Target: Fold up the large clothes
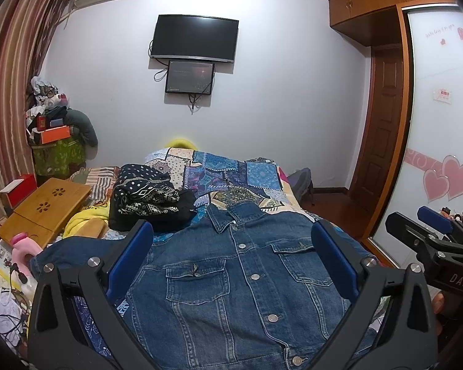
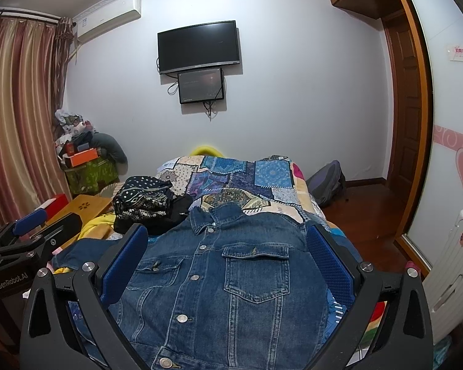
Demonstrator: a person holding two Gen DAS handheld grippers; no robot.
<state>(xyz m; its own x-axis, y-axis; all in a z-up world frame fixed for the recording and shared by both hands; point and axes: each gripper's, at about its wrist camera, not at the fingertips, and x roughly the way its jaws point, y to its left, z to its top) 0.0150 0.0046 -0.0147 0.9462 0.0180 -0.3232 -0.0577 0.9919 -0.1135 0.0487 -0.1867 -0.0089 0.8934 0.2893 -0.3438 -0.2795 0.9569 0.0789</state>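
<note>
A blue denim jacket [image 1: 231, 274] lies front up, buttoned, collar toward the far wall, spread flat on a bed covered by a patchwork quilt [image 1: 231, 169]. The left claw [image 1: 231, 262] and the right claw [image 2: 228, 262] both hang above it with fingers spread wide, holding nothing. Beside the collar sits a pile of dark patterned clothes [image 1: 145, 197], with a wooden lap tray [image 1: 46, 209] farther left.
</note>
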